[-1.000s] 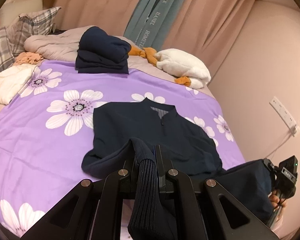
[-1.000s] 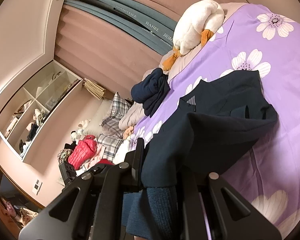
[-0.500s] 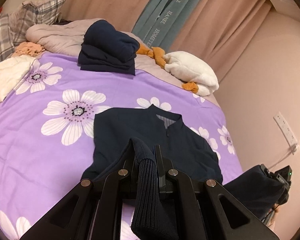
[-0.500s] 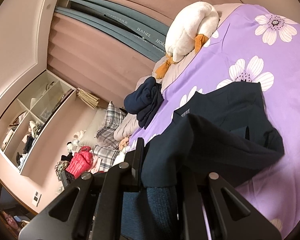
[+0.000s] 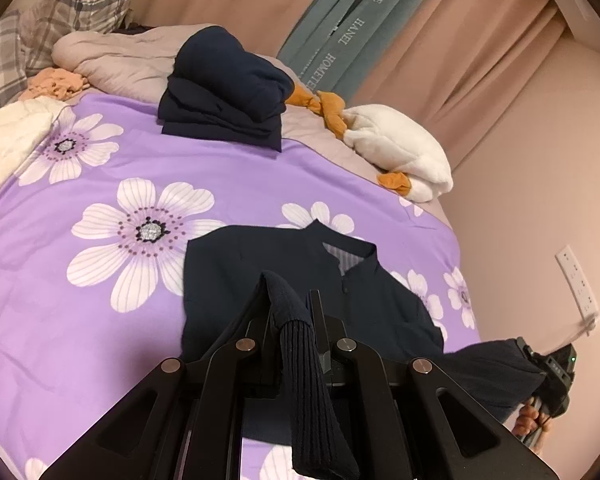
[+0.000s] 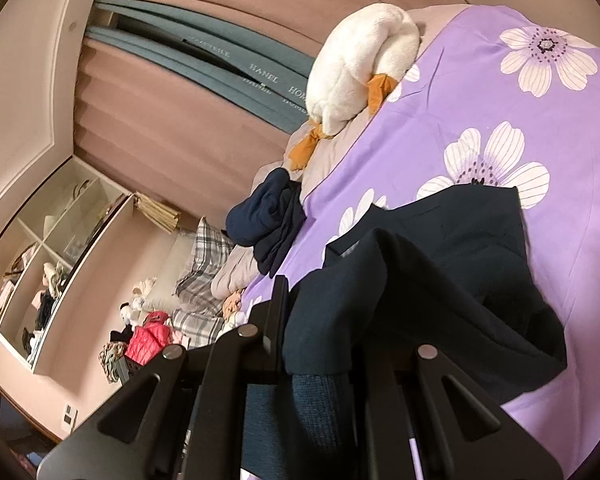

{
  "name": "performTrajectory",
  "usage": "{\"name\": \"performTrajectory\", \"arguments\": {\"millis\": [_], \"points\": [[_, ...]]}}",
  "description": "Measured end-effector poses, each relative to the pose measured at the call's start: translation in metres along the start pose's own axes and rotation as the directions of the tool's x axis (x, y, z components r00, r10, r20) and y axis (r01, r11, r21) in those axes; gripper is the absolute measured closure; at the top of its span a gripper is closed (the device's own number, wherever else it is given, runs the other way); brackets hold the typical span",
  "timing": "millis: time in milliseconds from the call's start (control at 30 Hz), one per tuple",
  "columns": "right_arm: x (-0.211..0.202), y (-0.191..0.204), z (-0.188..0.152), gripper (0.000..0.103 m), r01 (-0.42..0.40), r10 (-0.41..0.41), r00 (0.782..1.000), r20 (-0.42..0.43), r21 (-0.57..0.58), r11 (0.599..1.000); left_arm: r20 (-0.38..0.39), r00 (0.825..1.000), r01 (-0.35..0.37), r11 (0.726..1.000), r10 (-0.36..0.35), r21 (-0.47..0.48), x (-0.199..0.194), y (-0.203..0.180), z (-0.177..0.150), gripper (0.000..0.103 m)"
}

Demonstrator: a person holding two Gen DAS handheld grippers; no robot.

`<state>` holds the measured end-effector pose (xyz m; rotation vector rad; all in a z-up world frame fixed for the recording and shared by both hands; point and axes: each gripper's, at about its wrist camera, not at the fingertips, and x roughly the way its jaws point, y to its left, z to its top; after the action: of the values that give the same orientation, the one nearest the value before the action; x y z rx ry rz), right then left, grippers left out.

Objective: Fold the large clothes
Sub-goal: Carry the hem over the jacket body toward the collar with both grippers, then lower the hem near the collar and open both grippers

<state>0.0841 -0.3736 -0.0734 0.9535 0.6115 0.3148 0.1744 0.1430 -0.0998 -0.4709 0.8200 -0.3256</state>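
Observation:
A dark navy jacket (image 5: pixel 300 280) lies collar-up on the purple flowered bedspread (image 5: pixel 100 184). My left gripper (image 5: pixel 290 308) is shut on its ribbed hem (image 5: pixel 300 368), lifted above the bed. My right gripper (image 6: pixel 324 320) is shut on the other side of the hem, and the ribbed band (image 6: pixel 316 412) hangs between its fingers. The jacket (image 6: pixel 440 280) drapes from it down to the bedspread (image 6: pixel 540 160). The right gripper also shows at the left wrist view's lower right (image 5: pixel 556 376), holding navy cloth.
A stack of folded navy clothes (image 5: pixel 224 96) sits at the far side of the bed, also in the right wrist view (image 6: pixel 268 216). A white goose plush (image 5: pixel 396 152) lies by the curtain. Plaid pillows (image 5: pixel 40 40) and a cream garment (image 5: pixel 8 144) are at the left. A wall (image 5: pixel 540 200) is at the right.
Both grippers have carried the held hem forward, toward the collar. The jacket's lower part now bunches over its body. Both grips have stayed shut.

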Motion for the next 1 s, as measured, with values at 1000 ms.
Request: {"name": "performTrajectory", "arguments": {"millis": [1000], "points": [[0.107,-0.042,0.057,0.091,0.234,-0.234,0.972,0.005,-0.078,0.969,-0.084,0.988,-0.131,0.99,0.127,-0.042,0.124,0.023,0.054,0.097]]}}
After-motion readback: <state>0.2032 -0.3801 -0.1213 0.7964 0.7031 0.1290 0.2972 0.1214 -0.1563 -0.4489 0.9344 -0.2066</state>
